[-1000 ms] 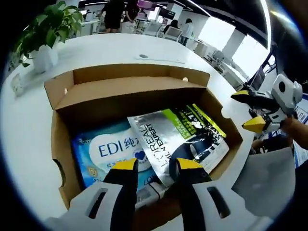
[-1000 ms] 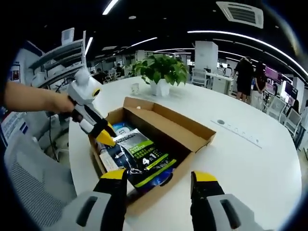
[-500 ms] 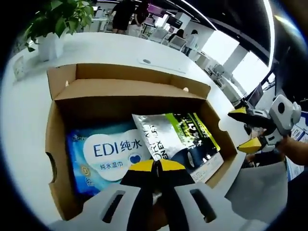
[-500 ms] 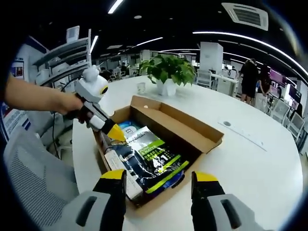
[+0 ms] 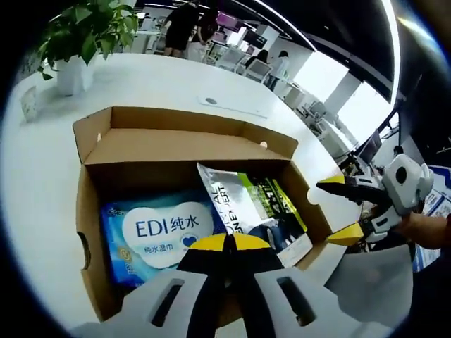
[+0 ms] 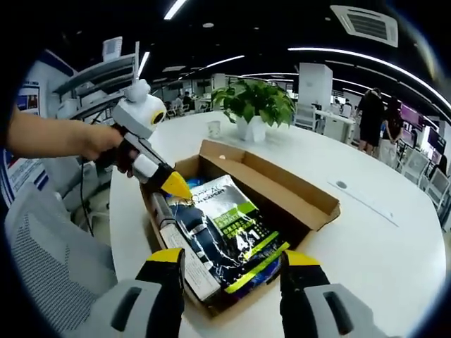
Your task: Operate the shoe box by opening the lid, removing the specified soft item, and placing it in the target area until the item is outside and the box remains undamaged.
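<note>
On the white counter [image 5: 162, 81] the brown shoe box [image 5: 95, 211] sits with its lid folded back, and a potted plant [image 5: 77, 39] stands well beyond its far left corner. Inside the box, toward the left in the left gripper view, lies a blue wet-wipes pack [image 5: 151, 229]; just beside it on the right a silver, green and black pouch [image 5: 257, 211] leans tilted, its near corner raised toward the left hand-held gripper [image 5: 225, 243], whose yellow tips are pressed together at that corner, though the exact pinch is hidden behind the tips. Further right, past the box's right wall, the right hand-held gripper [image 5: 343, 209] hangs above the counter edge with its jaws spread wide and nothing between them. From the right gripper view, the left hand-held gripper [image 6: 176, 186] comes in from the left, tip touching the pouch [image 6: 229, 236] at its upper left corner, and the box [image 6: 310, 204] lies between the spread yellow tips of the right hand-held gripper [image 6: 232, 260].
</note>
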### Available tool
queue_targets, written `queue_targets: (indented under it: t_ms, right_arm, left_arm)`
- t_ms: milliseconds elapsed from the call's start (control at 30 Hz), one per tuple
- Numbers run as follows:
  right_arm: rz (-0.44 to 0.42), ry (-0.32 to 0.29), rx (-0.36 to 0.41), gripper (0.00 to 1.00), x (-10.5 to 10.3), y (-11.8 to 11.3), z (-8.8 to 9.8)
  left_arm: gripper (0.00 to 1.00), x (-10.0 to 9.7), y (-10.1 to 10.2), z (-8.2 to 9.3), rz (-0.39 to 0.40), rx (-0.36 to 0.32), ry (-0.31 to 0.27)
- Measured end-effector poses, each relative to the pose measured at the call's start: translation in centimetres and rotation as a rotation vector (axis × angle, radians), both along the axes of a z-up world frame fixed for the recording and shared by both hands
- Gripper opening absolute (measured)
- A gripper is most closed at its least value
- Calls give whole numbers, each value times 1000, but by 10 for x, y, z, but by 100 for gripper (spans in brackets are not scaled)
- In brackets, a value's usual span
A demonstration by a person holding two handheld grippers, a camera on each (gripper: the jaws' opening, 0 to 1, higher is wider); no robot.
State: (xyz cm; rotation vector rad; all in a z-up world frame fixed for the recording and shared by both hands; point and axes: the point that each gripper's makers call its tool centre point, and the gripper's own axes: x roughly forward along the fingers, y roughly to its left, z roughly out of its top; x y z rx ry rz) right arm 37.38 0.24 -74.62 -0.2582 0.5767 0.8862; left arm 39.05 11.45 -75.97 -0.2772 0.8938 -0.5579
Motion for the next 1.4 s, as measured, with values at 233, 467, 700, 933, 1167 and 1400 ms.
queue_targets:
  t_ms: [233,467,700,933,1167,1400]
  right_arm:
    - [14,-3,0,52,-2,10,-2]
    - [30,-4,-3,52,-4,19,-6]
    - [32,-9,-9,51,-2,26,-11]
    - [22,-13,-32,46,-2,30,-23]
    - [25,-16,-59,27,-1,30,-28]
    - [79,-33,-84,3,-9,30,-30]
  left_arm:
    - [0,1,-1,9,6,-9,-1]
    - [0,2,-6,24,25,-40,0]
    - [0,3,-13,39,17,-38,-12]
    - [0,4,-20,47,13,-45,-18]
    - [0,7,-21,54,5,-38,-36]
    - [0,8,-16,51,-27,53,-77]
